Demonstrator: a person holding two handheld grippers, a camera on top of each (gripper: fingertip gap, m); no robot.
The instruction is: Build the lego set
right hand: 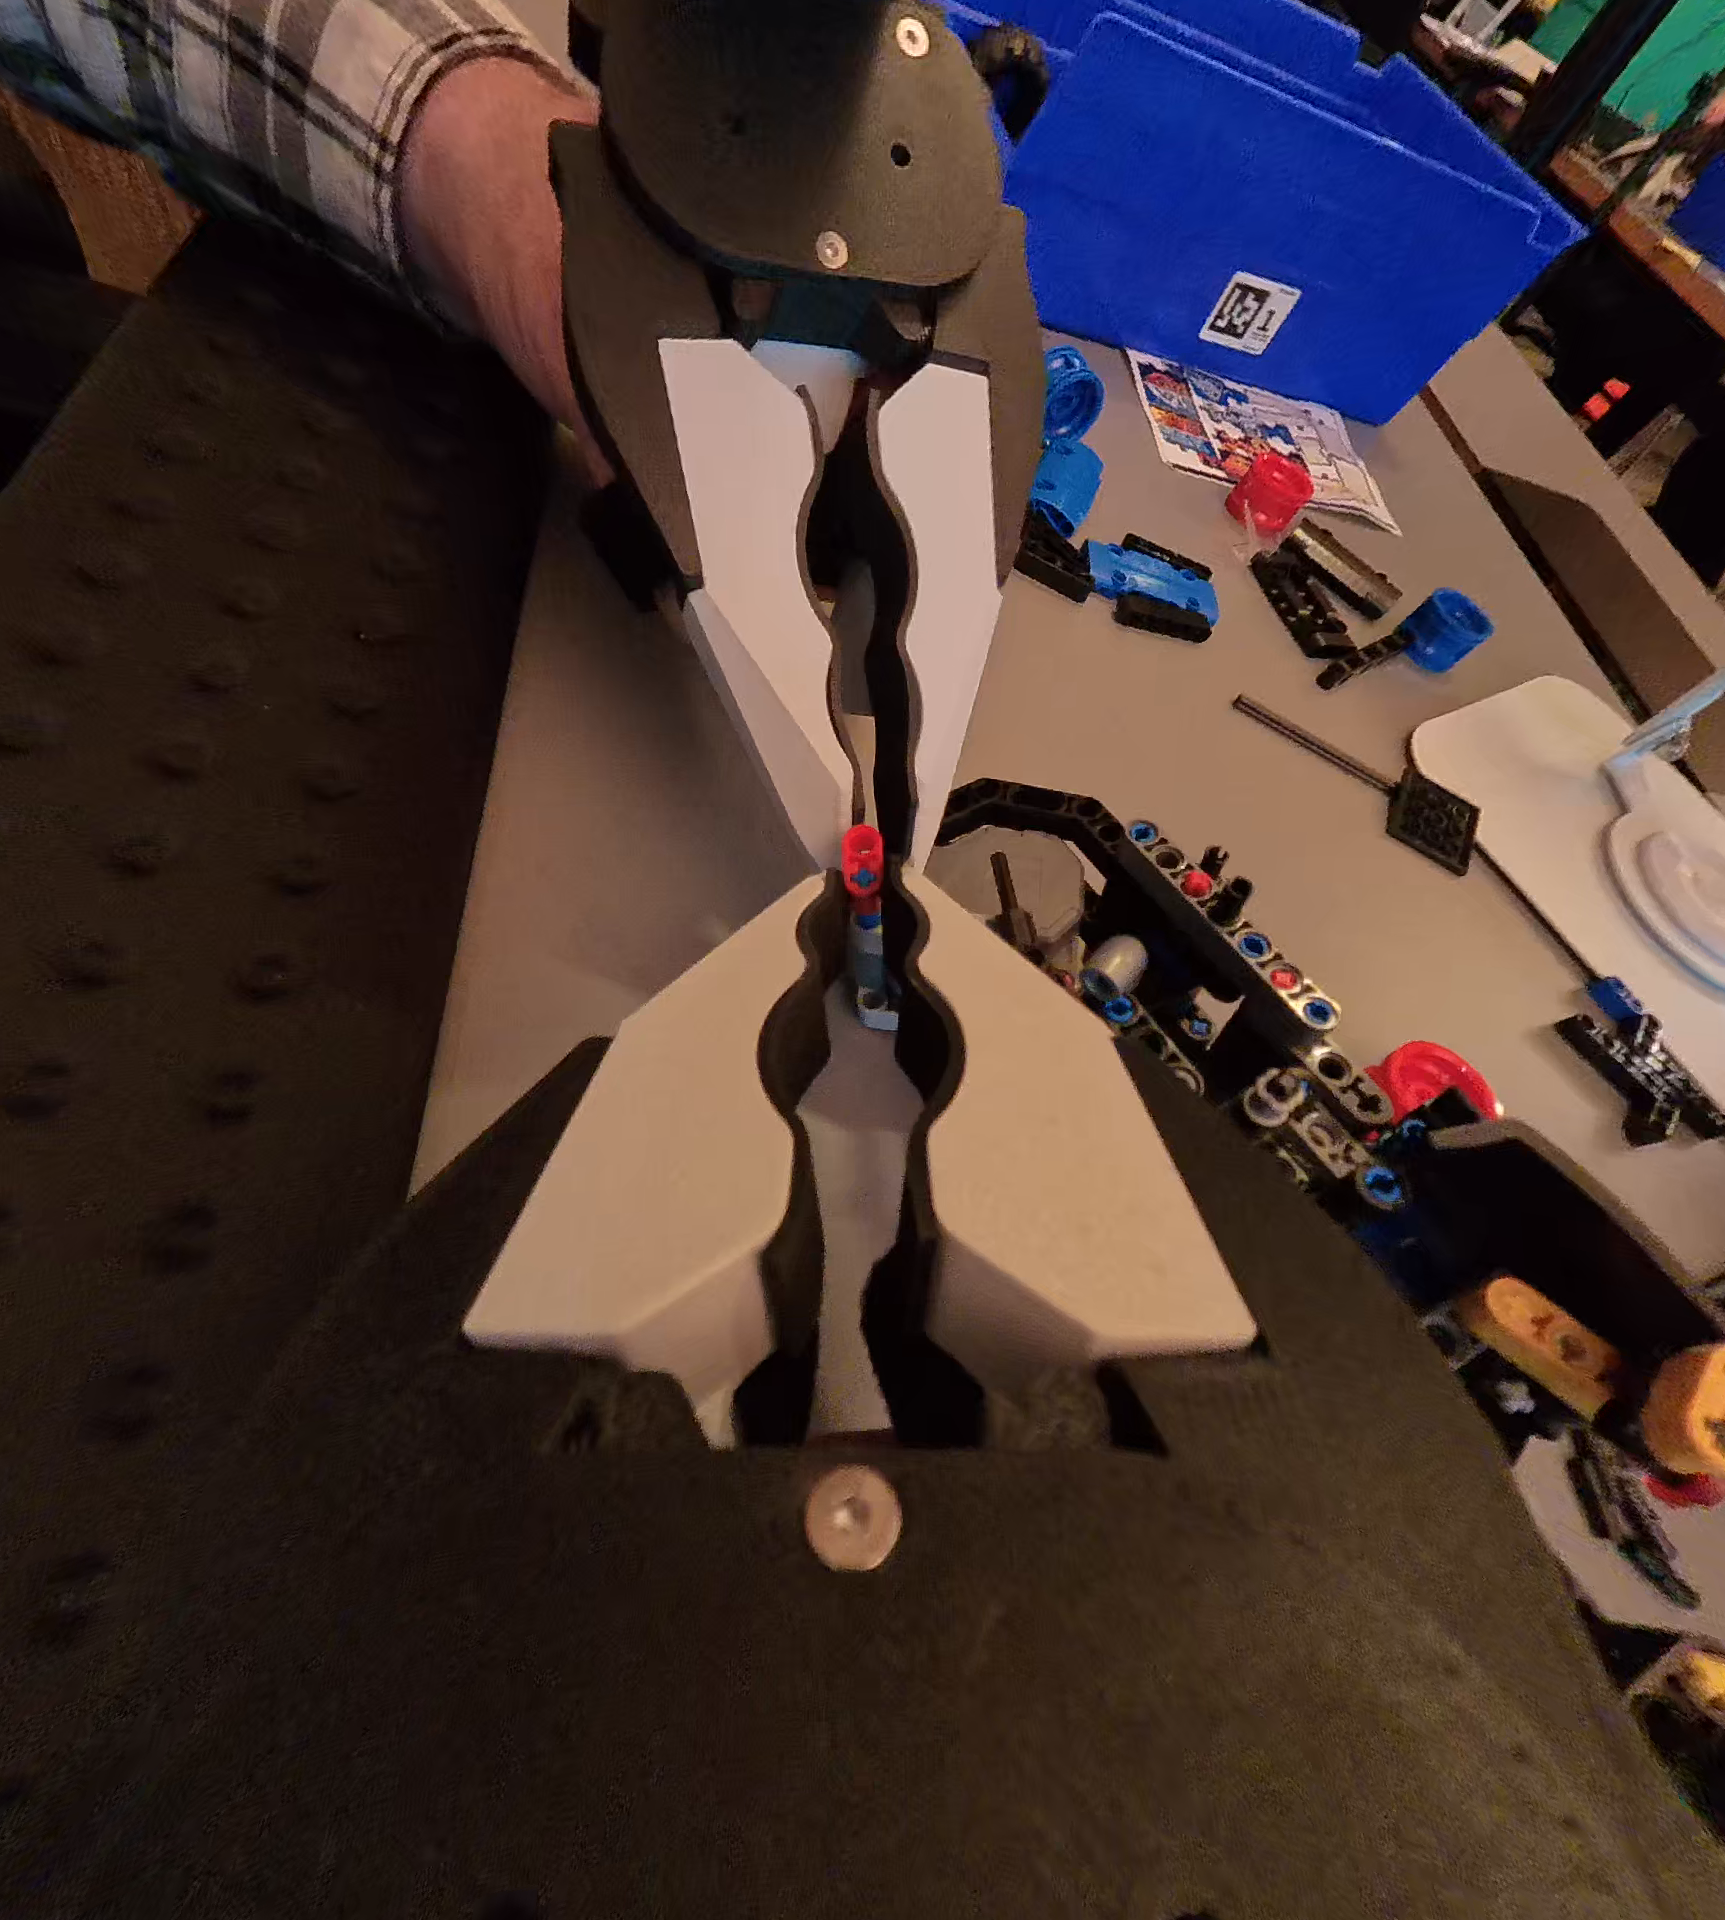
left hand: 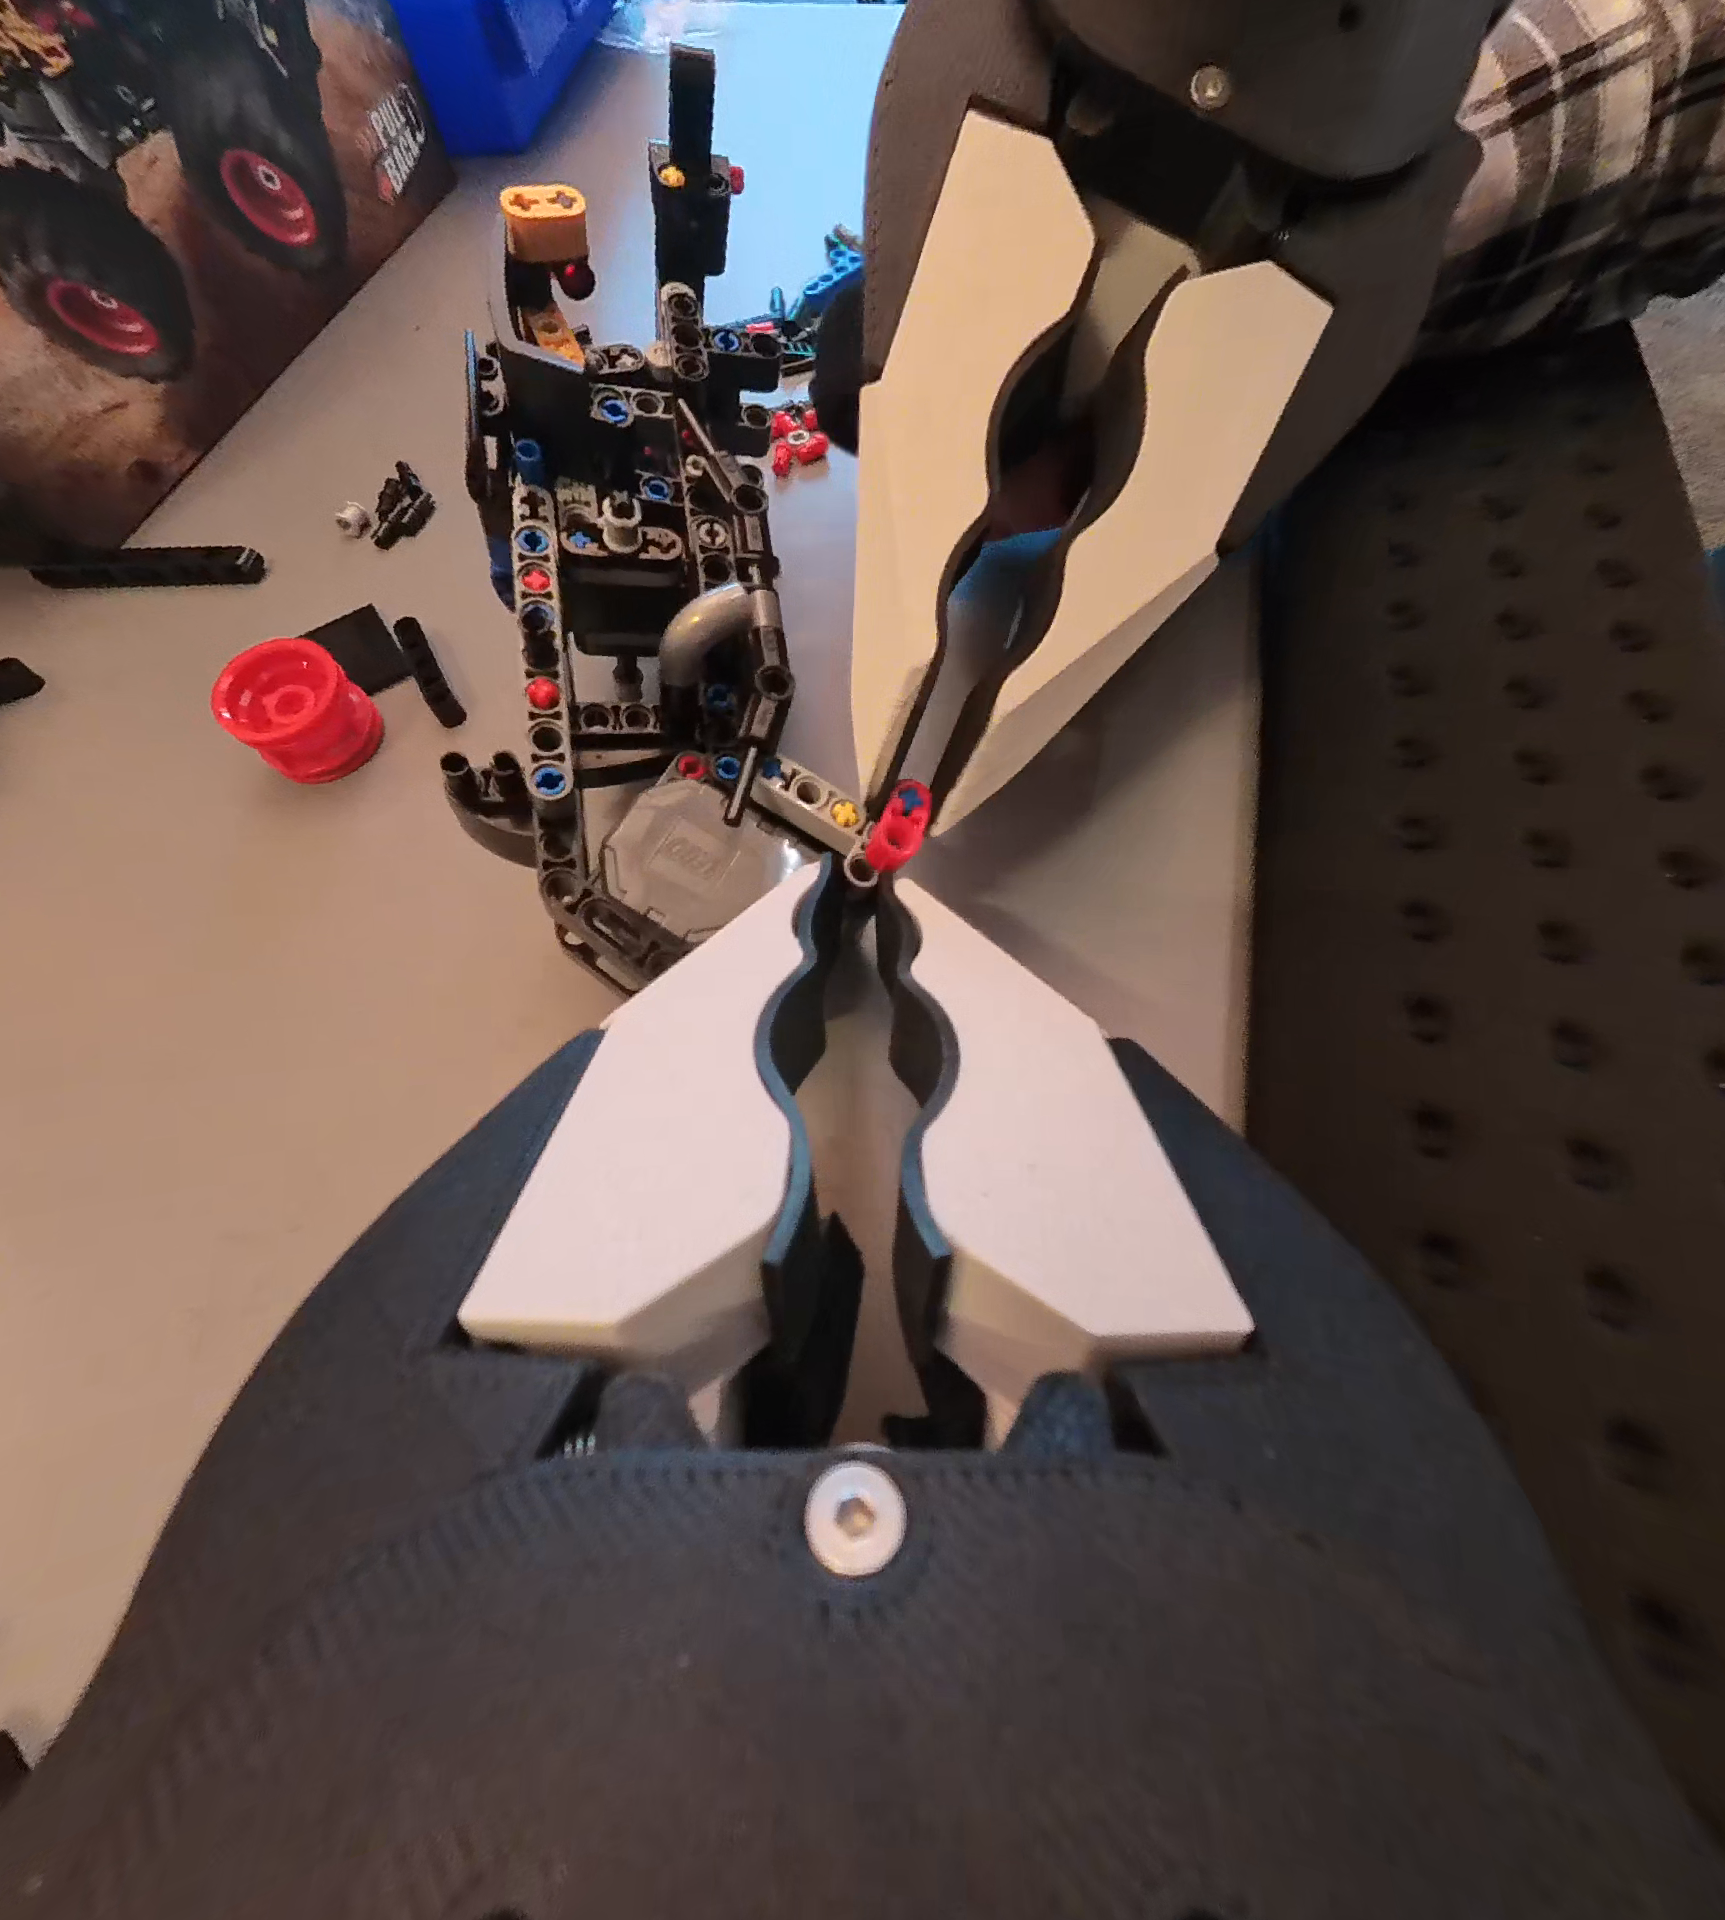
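The half-built black Lego chassis (left hand: 629, 582) lies on the grey table, with a light grey beam (left hand: 816, 800) sticking out at its near end. My left gripper (left hand: 863, 881) is shut on the tip of that beam. My right gripper (left hand: 899, 816) comes down from above, shut on a small red connector (left hand: 897, 826) held against the beam's end. In the right wrist view my right gripper (right hand: 863, 883) holds the red connector (right hand: 860, 857), with the grey beam (right hand: 873, 982) seen between its fingers. The left gripper (right hand: 879, 836) meets it tip to tip, and the chassis (right hand: 1201, 935) lies to the right.
A red wheel hub (left hand: 297, 707), loose black beams and the set's box (left hand: 110, 260) lie left of the chassis. A black dimpled mat (left hand: 1512, 935) borders the table's right side. A blue bin (right hand: 1253, 208), a leaflet (right hand: 1253, 436), blue hubs (right hand: 1066, 436) and a white stand (right hand: 1616, 883) lie beyond. The tips of both grippers are at nearly the same place. The red wheel hub (left hand: 297, 707) is about equally far from each gripper, around 15 cm. The right camera catches it too, in the right wrist view (right hand: 1410, 1083).
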